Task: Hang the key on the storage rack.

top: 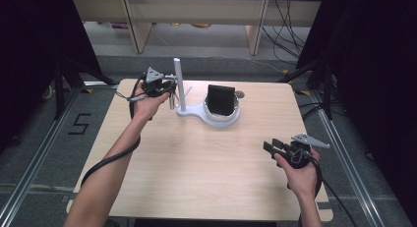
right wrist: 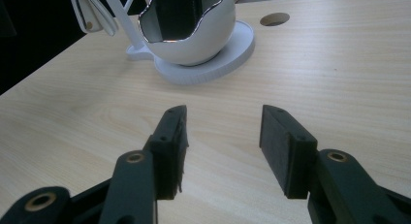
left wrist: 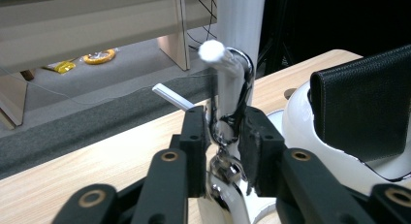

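A white stand (top: 189,112) with an upright post (top: 179,82) sits at the table's far middle. Its round base carries a white cup (top: 230,119) holding a black wallet (top: 220,99). A shiny metal loop (left wrist: 231,158) hangs from a white peg (left wrist: 212,51) on the post (left wrist: 240,20). My left gripper (left wrist: 225,132) is at the post with its jaws on either side of the loop, slightly apart from it. The left gripper (top: 169,91) is left of the post in the high view. My right gripper (top: 272,146) hovers near the table's right front, open and with nothing in it (right wrist: 223,136).
A small round hole (top: 239,94) in the tabletop lies just behind the cup. The wallet (right wrist: 177,10) and cup (right wrist: 194,44) stand some way ahead of the right jaws. Wooden furniture legs and cables are on the floor beyond the table.
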The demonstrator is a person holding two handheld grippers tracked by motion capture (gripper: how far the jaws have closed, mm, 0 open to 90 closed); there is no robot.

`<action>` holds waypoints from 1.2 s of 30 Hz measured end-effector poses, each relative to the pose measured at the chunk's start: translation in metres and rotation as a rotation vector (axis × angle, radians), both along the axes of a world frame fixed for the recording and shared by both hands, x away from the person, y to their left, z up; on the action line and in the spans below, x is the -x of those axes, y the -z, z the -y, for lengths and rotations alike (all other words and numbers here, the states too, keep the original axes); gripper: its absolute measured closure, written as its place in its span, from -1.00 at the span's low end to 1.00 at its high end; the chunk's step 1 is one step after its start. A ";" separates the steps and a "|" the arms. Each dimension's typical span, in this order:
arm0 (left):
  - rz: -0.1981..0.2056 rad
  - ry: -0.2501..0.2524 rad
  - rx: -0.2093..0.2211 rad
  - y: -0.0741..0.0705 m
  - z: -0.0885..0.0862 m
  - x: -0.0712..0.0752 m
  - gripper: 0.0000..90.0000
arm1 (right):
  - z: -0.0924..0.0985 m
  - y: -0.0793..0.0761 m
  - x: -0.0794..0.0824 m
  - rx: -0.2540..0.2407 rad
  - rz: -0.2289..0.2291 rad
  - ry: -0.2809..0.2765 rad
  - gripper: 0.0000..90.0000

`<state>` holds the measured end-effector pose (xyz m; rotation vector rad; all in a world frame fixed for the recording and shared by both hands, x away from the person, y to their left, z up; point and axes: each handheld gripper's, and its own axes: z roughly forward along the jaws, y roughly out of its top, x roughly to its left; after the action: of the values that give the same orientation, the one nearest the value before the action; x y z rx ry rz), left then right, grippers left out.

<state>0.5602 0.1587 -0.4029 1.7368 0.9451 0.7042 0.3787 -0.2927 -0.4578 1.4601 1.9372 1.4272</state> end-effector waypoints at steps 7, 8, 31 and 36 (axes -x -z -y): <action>0.031 -0.004 -0.021 -0.003 -0.004 0.007 0.41 | 0.001 -0.001 0.001 0.011 0.006 -0.002 0.19; 0.038 -0.003 -0.026 -0.004 -0.005 0.009 0.39 | 0.001 0.000 0.000 0.014 0.016 -0.004 0.19; 0.085 -0.023 -0.035 0.011 -0.064 0.106 0.04 | 0.001 0.000 0.000 0.012 -0.001 0.004 0.17; 0.084 -0.051 -0.013 0.031 -0.077 0.133 0.01 | -0.001 0.002 0.000 0.005 -0.027 0.019 0.16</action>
<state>0.4270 0.2359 -0.4335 1.6857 0.9310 0.8118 0.3783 -0.2922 -0.4601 1.4987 1.9361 1.4008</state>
